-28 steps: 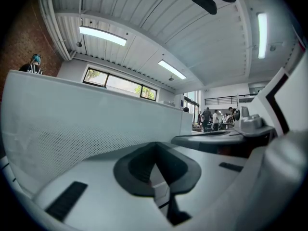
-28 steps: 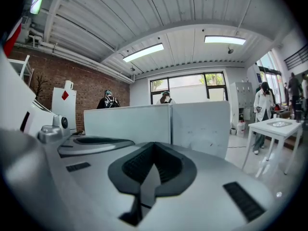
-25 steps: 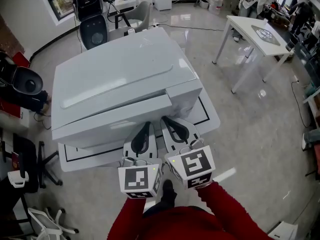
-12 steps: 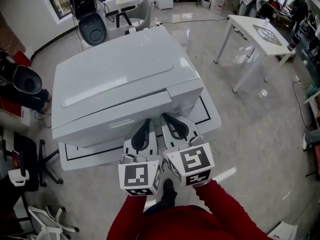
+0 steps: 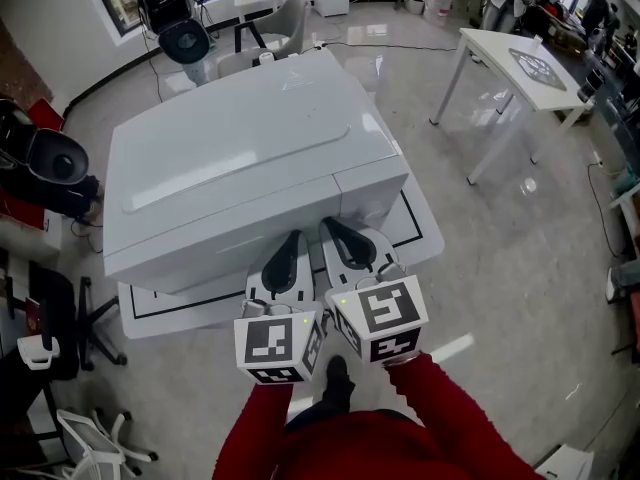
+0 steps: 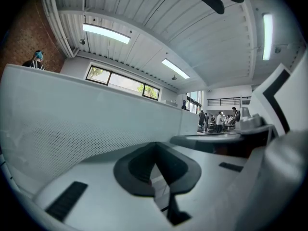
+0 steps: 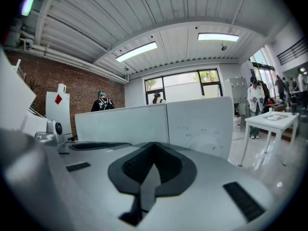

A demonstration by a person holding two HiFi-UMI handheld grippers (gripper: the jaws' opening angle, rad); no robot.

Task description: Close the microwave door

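Note:
A big white microwave (image 5: pixel 240 158) stands on a low white board (image 5: pixel 175 313). Its door (image 5: pixel 200 253) lies against the body beside the control panel (image 5: pixel 375 196). Both grippers are held side by side just in front of it, tips at the door's right end. My left gripper (image 5: pixel 292 238) is shut and empty; in the left gripper view its tips (image 6: pixel 155 147) sit close to the perforated door (image 6: pixel 72 124). My right gripper (image 5: pixel 331 227) is also shut with nothing in it. Past its tips (image 7: pixel 153 147), the right gripper view shows the door (image 7: pixel 120 124) and the dial panel (image 7: pixel 202 124).
A white table (image 5: pixel 520 63) stands at the right on the glossy floor. Office chairs (image 5: pixel 185 40) are behind the microwave, and a black chair (image 5: pixel 50 168) is at the left. People stand in the far background. My red sleeves (image 5: pixel 440 408) fill the bottom of the head view.
The door's top edge stood out from the body as a wider band earlier and now lies closer in. Both grippers have stayed nearly in place before it.

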